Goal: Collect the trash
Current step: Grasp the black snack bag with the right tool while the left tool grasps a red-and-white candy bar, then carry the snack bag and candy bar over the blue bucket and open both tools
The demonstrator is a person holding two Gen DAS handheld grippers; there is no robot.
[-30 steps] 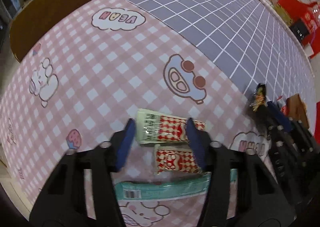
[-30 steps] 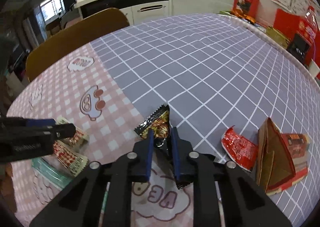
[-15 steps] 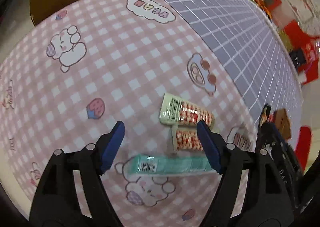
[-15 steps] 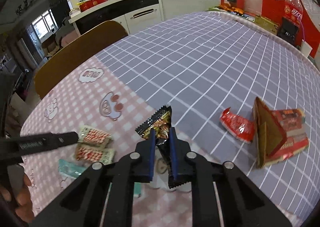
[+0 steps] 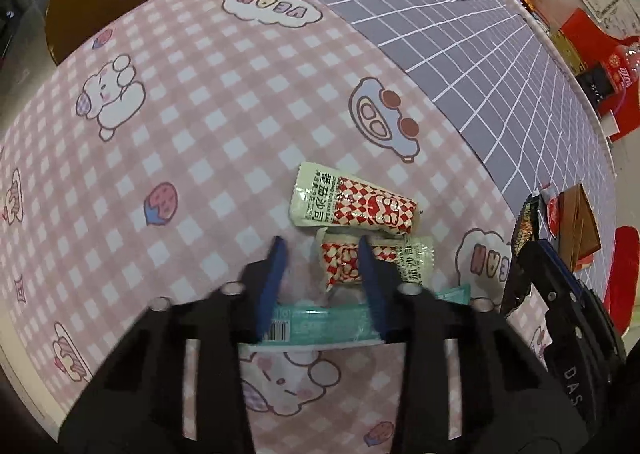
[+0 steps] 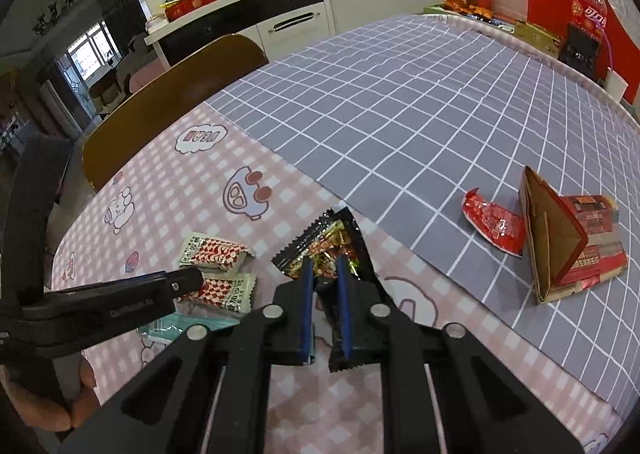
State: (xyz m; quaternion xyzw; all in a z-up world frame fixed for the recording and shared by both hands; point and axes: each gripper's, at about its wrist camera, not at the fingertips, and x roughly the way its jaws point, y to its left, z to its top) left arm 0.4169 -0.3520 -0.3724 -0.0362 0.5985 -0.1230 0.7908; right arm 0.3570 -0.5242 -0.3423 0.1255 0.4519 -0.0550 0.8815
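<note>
Left gripper point(image 5: 320, 254) hovers with its jaws apart over a small heap of trash on the pink checked tablecloth point(image 5: 192, 126): two red-and-white sauce packets point(image 5: 352, 206) and a teal wrapper point(image 5: 320, 324). Right gripper point(image 6: 325, 270) is clamped on a dark snack wrapper point(image 6: 324, 238). Farther right, a red wrapper point(image 6: 494, 226) and a flattened carton point(image 6: 560, 250) lie on the grey grid cloth point(image 6: 420, 114).

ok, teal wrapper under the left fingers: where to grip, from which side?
Judging from the pose, grip the teal wrapper mid-length across its narrow width, coming from above. It lies flat on the tablecloth, long axis crosswise to the left gripper, its right end tucked beside the checkered packet.
</note>
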